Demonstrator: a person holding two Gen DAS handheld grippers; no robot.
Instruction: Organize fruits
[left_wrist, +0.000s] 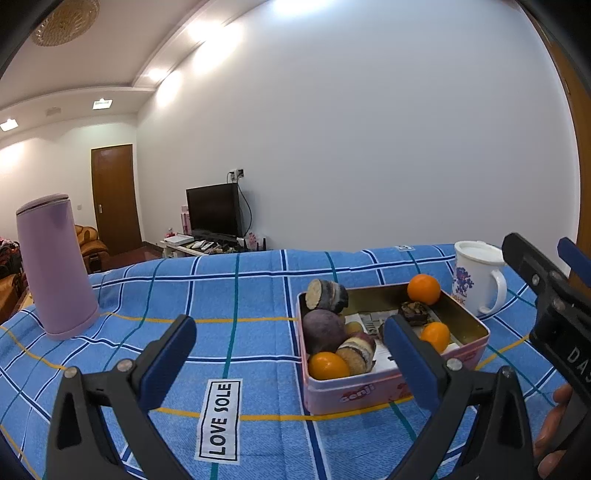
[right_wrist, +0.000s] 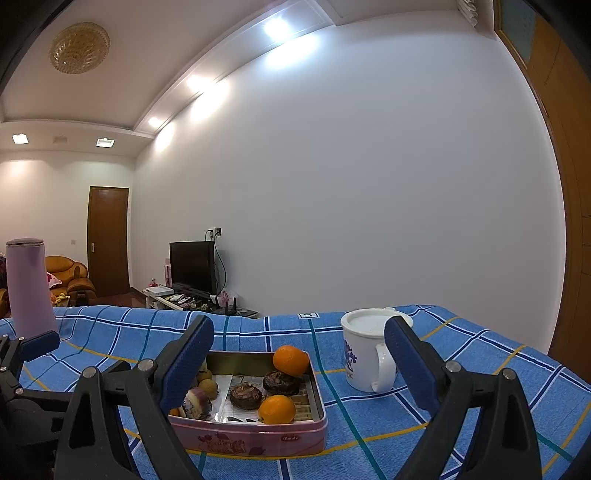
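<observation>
Covering the whole table, a blue plaid cloth (left_wrist: 258, 295) with white, teal and yellow lines, bearing a white label (left_wrist: 220, 420) printed LOVE SOLE near its front edge

Lilac flask (left_wrist: 55, 266): tall, tapered, lidded, upright on the cloth at far left, well apart from the other items

Pink biscuit tin (right_wrist: 258, 439): rectangular, lidless, gold inside, printed paper on its floor; sits right of centre on the cloth and holds all the fruit

White mug (right_wrist: 365, 354): purple floral print, white lid on, handle turned toward the cameras; stands just beside the tin's far right corner

Left gripper (left_wrist: 290, 354): black frame, blue pads, jaws spread wide with nothing between them, hovering low in front of the tin; its right finger overlaps the tin's near right part in the left wrist view

Right gripper (right_wrist: 299, 363): same build, jaws likewise spread wide and empty, framing the tin and mug; a hand (left_wrist: 554, 428) grips its body at the left wrist view's right edge

Tin contents, left half: a round purple fruit (left_wrist: 323, 330); cut, purple-skinned pieces (left_wrist: 327, 295) with pale flesh, one perched on the far left rim; an orange (left_wrist: 328, 365) in the near left corner

Tin contents, right half: an orange (right_wrist: 291, 360) in the far right corner, another orange (right_wrist: 277, 409) near the front wall, and two dark brown wrinkled fruits (right_wrist: 246, 396) between them
</observation>
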